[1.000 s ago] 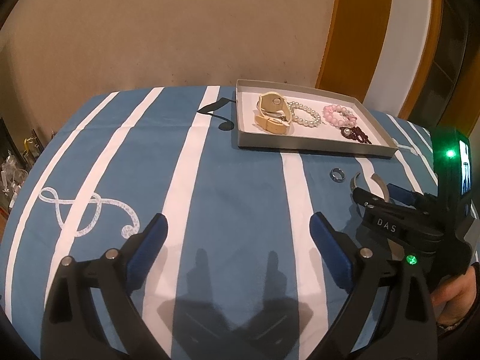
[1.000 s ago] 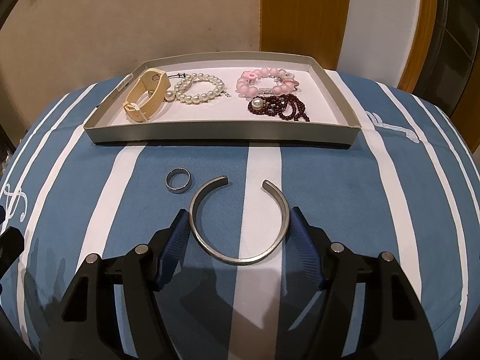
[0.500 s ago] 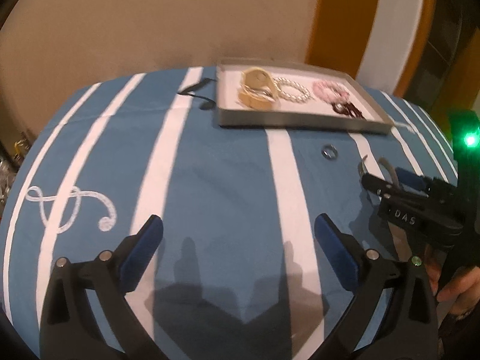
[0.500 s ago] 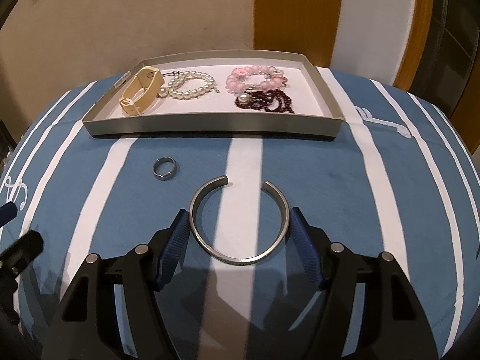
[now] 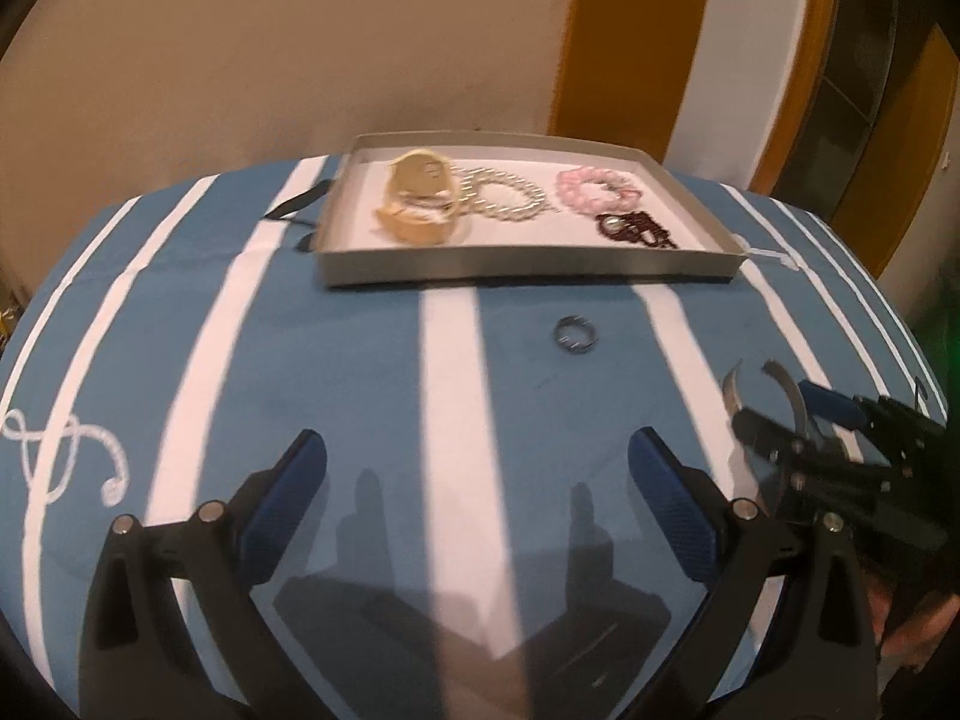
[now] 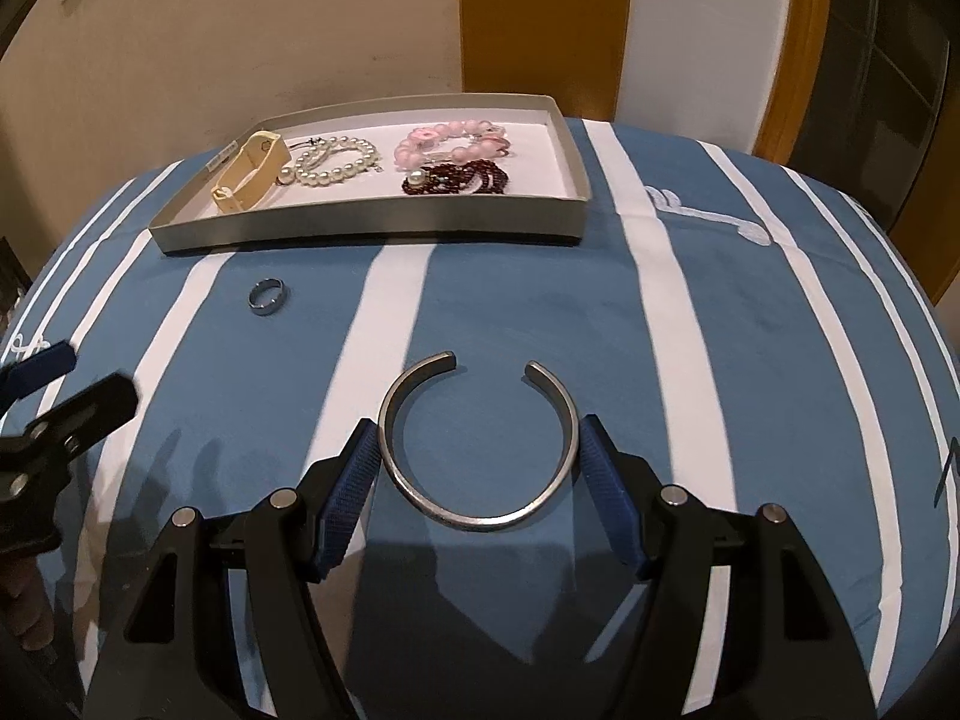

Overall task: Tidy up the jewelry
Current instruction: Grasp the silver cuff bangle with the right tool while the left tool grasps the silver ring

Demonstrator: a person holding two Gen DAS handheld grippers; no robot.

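A silver open cuff bangle [image 6: 480, 516] sits between the blue pads of my right gripper [image 6: 478, 468], which is shut on it just above the striped cloth. The cuff's open ends also show in the left wrist view [image 5: 780, 384]. A small dark ring [image 6: 268, 296] lies on the cloth in front of the tray; it shows in the left wrist view too [image 5: 574, 334]. My left gripper [image 5: 477, 468] is open and empty over the cloth. The grey tray [image 6: 372, 228] holds a cream watch band [image 6: 249, 180], a pearl bracelet [image 6: 336, 165], a pink bead bracelet [image 6: 450, 138] and a dark red bead bracelet [image 6: 462, 180].
The blue and white striped cloth [image 5: 336, 372] covers a rounded table against a beige wall. The tray [image 5: 528, 267] stands at the far side. My right gripper's body [image 5: 840, 462] shows at the right of the left wrist view.
My right gripper has carried the cuff to the right and back from the tray; the ring stays on the cloth. My left gripper has swung right, bringing the tray nearer the centre of its view.
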